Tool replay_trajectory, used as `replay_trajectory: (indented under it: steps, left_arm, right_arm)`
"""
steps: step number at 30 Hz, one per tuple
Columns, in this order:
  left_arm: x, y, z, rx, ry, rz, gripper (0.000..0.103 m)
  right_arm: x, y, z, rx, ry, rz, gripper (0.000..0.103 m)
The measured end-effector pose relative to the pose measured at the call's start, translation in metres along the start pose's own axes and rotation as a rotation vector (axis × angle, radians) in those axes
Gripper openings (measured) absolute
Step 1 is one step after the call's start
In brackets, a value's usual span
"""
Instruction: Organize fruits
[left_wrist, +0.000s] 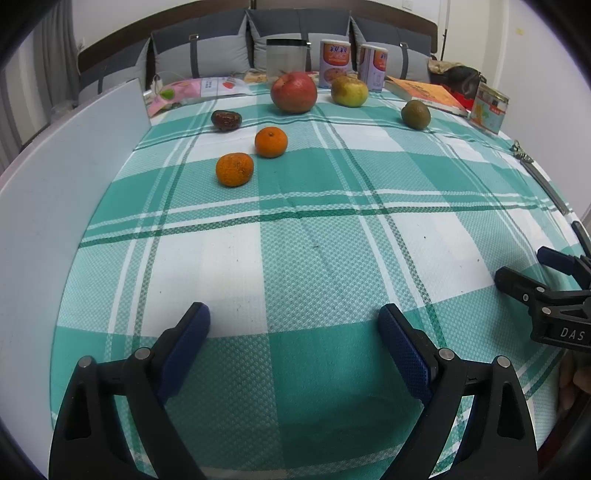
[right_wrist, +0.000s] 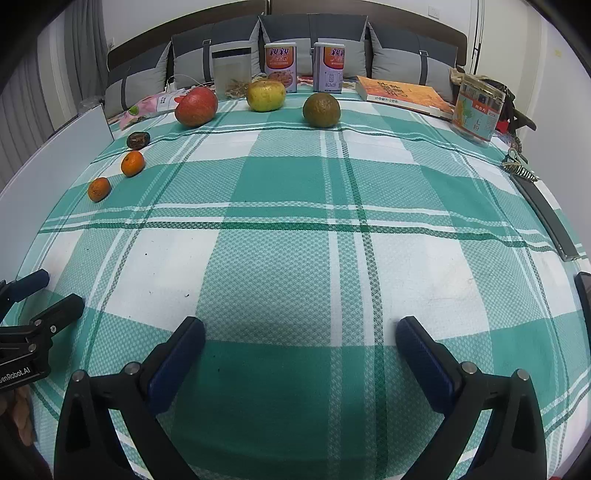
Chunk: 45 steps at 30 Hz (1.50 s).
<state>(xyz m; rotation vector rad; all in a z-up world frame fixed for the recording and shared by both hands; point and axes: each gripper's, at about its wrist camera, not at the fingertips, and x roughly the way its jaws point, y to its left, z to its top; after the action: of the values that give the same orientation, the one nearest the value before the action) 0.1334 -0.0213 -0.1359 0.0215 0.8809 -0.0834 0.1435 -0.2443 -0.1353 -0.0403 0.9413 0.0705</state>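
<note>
Both grippers stand over the near edge of the counter (left_wrist: 314, 258), which is covered by a green-and-white checked cloth; neither holds anything. The left gripper (left_wrist: 293, 319) has its fingers spread wide apart, and the right gripper (right_wrist: 300, 332) likewise. The fruits lie well away at the far side: a red apple (left_wrist: 294, 92), a yellow-green apple (left_wrist: 349, 91) just to its right, a dull green citrus (left_wrist: 416, 114) further right, two small oranges (left_wrist: 270, 141) (left_wrist: 234, 169) near each other on the left, and a dark brown fruit (left_wrist: 226, 120) behind them. Beyond these stand two printed canisters (left_wrist: 334, 63), a clear container (left_wrist: 286, 59) and an orange book (left_wrist: 428, 94). Judgement: the task appears to be at the outset, with no fruit yet grasped and no receiving vessel identifiable. The next move calls for a forward reach to the nearest fruit, probably an orange for the left gripper, with the fingers straddling it before closing.
</note>
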Motion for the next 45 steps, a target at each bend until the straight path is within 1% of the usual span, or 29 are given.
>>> replay_trajectory:
  steps: [30,32,38,42,45]
  left_arm:
    - [0.0,-0.001,0.0,0.002,0.0,0.004,0.094]
    - [0.001,0.0,0.0,-0.003,0.004,0.008,0.096]
    - [0.001,0.002,0.001,-0.007,0.008,-0.006,0.096]
    - [0.001,0.004,0.003,0.01,0.037,-0.03,0.096]
    - [0.003,0.009,0.013,0.01,0.109,-0.078,0.096]
  right_arm:
    - [-0.001,-0.001,-0.001,-0.001,-0.002,0.004,0.103]
    - [-0.001,-0.001,-0.001,-0.003,-0.001,0.004,0.103]
    - [0.0,-0.001,0.0,-0.005,0.001,0.001,0.103]
    - [0.0,-0.001,0.0,-0.005,0.001,0.001,0.103]
    - [0.0,-0.001,0.0,-0.005,0.001,0.001,0.103]
